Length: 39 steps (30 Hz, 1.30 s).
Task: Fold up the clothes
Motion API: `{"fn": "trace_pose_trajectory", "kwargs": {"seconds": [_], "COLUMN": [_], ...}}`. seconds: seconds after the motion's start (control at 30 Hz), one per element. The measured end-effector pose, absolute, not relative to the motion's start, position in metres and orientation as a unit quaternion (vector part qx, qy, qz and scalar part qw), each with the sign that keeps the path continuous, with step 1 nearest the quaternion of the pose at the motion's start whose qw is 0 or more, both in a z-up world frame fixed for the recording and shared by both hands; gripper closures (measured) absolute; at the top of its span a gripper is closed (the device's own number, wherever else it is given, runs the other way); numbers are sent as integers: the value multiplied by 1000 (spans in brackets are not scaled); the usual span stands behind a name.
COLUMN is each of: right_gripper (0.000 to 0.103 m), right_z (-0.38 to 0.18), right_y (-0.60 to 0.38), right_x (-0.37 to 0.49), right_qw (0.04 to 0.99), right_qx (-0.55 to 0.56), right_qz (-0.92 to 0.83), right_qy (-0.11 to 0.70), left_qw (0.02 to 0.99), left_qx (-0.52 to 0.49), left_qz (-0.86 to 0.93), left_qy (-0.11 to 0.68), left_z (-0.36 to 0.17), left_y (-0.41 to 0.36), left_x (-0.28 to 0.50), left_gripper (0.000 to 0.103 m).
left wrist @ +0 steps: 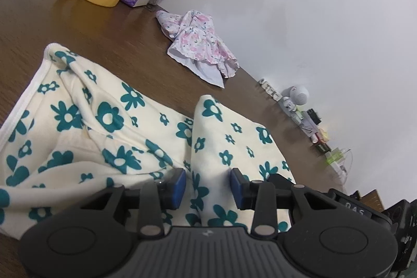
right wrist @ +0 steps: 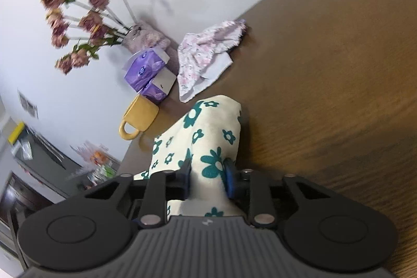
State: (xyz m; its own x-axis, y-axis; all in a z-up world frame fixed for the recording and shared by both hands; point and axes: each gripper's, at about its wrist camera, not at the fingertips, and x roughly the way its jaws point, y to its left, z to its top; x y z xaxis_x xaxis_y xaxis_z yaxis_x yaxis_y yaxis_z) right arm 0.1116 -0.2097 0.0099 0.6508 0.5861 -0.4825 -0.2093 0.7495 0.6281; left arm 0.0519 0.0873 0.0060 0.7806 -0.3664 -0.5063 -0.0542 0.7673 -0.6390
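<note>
We see the brown table (left wrist: 104,43), then the cream garment with teal flowers (left wrist: 104,121) spread on it — our left gripper (left wrist: 208,186) and right gripper (right wrist: 207,173) each pinch a fold; pink floral garment (left wrist: 200,48) beyond.

I read only "DAS" on the small black label (left wrist: 354,209) at my left tool's side; other print is illegible.
</note>
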Motion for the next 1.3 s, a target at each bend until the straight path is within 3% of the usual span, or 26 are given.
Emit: {"fn": "trace_pose_trajectory", "kwargs": {"seconds": [0.37,0.67,1.3], "right_gripper": [83,83,83], "right_z": [61,100,72], "right_y": [-202,-160,-23], "right_x": [109,100,45], "right_qw": [911,933,856], "right_qx": [134,-103,-455], "right_qz": [196,148,153], "right_qy": [338,313,194], "left_qw": [905,914,905], "left_qx": [-287,-212,-211], "left_qz": [-85,-113,-160], "left_qy": [301,327,333], "left_z": [24,15,8], "left_y": [121,109,119], "left_x": [21,27,16], "left_gripper": [59,60,66]}}
